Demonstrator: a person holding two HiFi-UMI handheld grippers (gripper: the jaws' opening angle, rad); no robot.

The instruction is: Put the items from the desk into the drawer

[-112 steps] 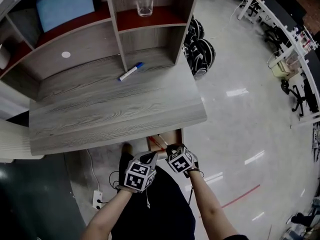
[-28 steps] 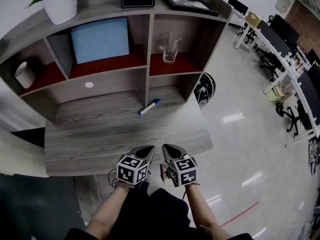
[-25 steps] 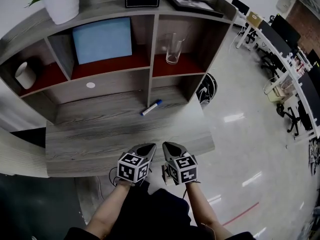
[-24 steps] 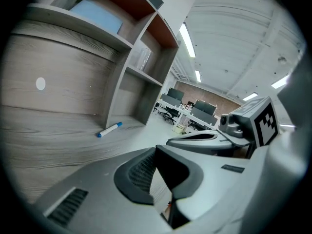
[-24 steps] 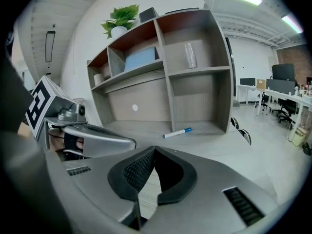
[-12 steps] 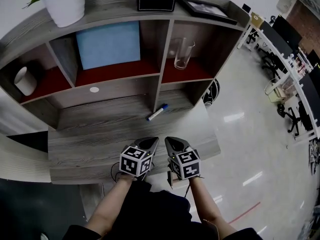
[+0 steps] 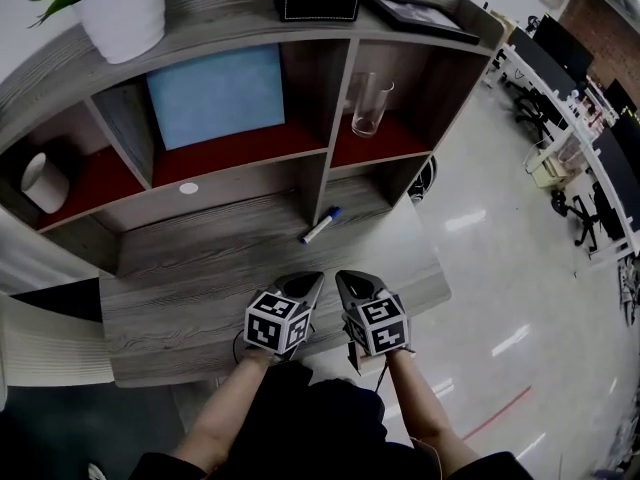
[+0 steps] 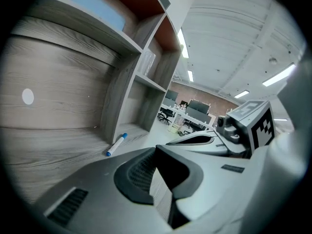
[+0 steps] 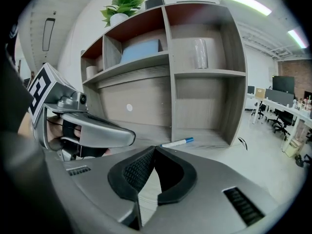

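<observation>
A white marker with a blue cap lies on the grey wooden desk, in front of the lower right shelf opening. My left gripper and right gripper hover side by side over the desk's front part, both pointing at the marker from a short way off. Each is shut with its fingertips meeting and nothing between them. In the left gripper view the left gripper has the marker ahead and to the left. From the right gripper the marker lies just ahead. No drawer shows clearly.
A shelf unit stands on the back of the desk. It holds a tall glass, a blue board and a white cup, with a potted plant on top. Shiny floor and office chairs lie to the right.
Both grippers have come up from below the desk's front edge and moved forward over the desk toward the marker. Both stay shut and empty; the marker has not moved.
</observation>
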